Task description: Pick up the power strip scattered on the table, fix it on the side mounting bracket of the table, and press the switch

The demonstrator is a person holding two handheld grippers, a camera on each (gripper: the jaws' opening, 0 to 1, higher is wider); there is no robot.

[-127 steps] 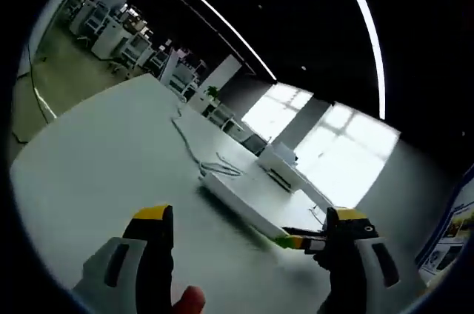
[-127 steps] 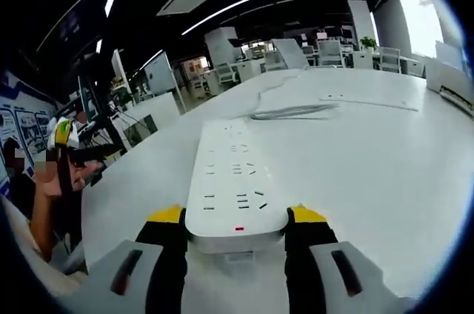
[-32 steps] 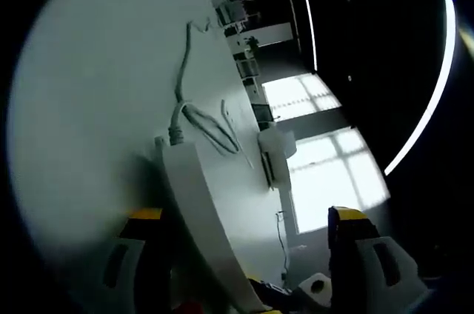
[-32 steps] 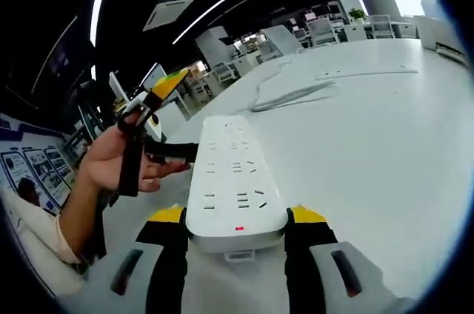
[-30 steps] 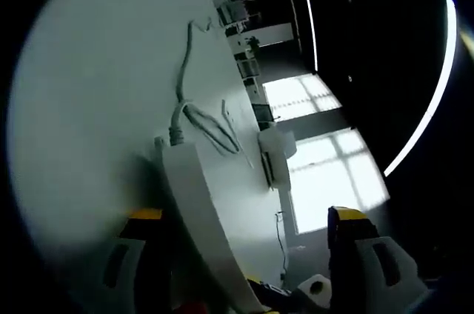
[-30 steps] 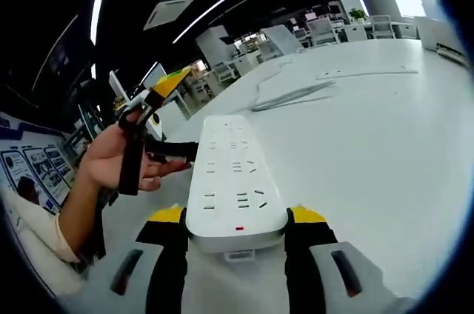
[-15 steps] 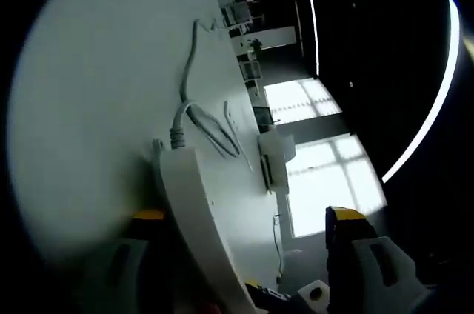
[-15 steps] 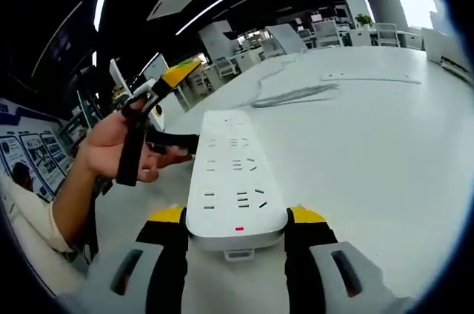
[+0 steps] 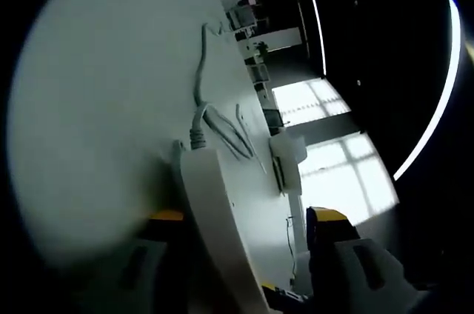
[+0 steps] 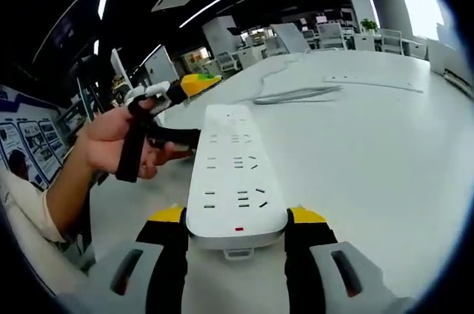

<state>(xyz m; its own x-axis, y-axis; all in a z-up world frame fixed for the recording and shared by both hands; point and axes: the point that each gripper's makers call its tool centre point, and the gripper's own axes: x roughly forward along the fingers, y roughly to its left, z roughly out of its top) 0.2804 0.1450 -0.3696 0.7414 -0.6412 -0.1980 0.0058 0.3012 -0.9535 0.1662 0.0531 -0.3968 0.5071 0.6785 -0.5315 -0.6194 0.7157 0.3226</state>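
Observation:
A white power strip [image 10: 235,166] lies long-ways over the white table [image 10: 370,151], and my right gripper [image 10: 237,215] is shut on its near end by the red switch mark. A person's hand [image 10: 111,140] brings my left gripper [image 10: 185,110] against the strip's left side, one yellow tip above the strip and a black jaw at its edge. In the left gripper view the power strip [image 9: 211,210] stands edge-on between the jaws of my left gripper [image 9: 246,218]. It sits close to the left jaw, with a gap to the right one. Its grey cable [image 9: 198,92] runs away over the table [image 9: 96,92].
The coiled cable [image 10: 296,95] and a flat white bar [image 10: 370,81] lie farther out on the table. A white box [image 9: 289,155] stands near the far edge by bright windows. Desks and chairs [image 10: 326,36] fill the room behind.
My left gripper has come in from well left of the strip and tipped down against its left side. Its jaws stand a little closer together. My right gripper keeps its hold.

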